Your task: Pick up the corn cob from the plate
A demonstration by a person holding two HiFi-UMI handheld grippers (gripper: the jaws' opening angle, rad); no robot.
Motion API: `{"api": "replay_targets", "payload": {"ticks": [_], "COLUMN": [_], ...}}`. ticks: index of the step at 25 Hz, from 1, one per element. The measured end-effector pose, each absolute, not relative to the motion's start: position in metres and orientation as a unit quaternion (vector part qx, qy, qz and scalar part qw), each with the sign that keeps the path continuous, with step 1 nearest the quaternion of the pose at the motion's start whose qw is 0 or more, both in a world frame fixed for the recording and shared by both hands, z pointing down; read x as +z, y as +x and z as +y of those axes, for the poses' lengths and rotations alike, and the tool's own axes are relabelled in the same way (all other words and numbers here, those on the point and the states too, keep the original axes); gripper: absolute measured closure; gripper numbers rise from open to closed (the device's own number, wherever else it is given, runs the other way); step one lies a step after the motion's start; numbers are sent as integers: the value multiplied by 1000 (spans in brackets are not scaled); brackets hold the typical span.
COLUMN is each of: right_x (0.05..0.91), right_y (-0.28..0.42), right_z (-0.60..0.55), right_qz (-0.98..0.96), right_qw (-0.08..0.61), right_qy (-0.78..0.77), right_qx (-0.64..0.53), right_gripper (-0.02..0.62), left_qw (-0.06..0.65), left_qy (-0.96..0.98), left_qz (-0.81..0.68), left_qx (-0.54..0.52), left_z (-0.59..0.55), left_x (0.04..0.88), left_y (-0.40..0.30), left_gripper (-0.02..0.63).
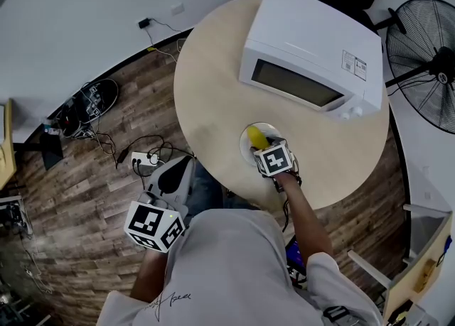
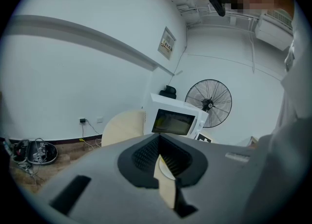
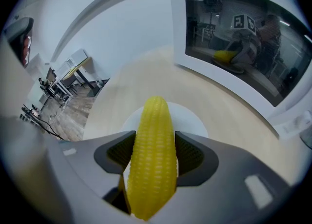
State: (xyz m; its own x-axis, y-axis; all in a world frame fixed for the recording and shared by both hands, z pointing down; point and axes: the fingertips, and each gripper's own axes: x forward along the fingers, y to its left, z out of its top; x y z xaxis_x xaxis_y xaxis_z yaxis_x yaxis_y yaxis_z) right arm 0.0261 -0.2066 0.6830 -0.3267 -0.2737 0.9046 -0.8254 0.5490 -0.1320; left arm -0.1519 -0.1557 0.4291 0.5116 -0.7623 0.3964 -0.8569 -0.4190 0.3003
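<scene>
A yellow corn cob (image 3: 153,154) stands lengthwise between the jaws of my right gripper (image 3: 154,155), which is shut on it. Under it lies a round white plate (image 3: 193,118) on the pale round table (image 1: 213,90). In the head view the corn cob (image 1: 255,136) sticks out ahead of the right gripper (image 1: 261,143) over the plate (image 1: 245,147); whether it touches the plate I cannot tell. My left gripper (image 1: 176,172) hangs off the table's near edge, over the wooden floor, with its jaws together and nothing in them (image 2: 158,162).
A white microwave (image 1: 313,47) with its door closed sits on the table's far side, just beyond the plate. A black standing fan (image 1: 426,62) is at the right. Cables and a power strip (image 1: 146,159) lie on the floor to the left.
</scene>
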Motion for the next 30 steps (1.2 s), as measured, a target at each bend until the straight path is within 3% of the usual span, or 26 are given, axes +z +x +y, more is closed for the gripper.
{"api": "replay_targets", "payload": {"ticks": [30], "right_x": [649], "right_y": [43], "right_z": [-204], "right_qz": [-763], "right_qw": [387], "right_qy": [403], "right_qx": [325], "right_gripper": [328], "left_qw": [231], "left_qy": [845], "left_qz": [-472], "left_qx": [95], "left_z": [-144], "left_x": [425], "left_y": [-133], "left_gripper": [615]}}
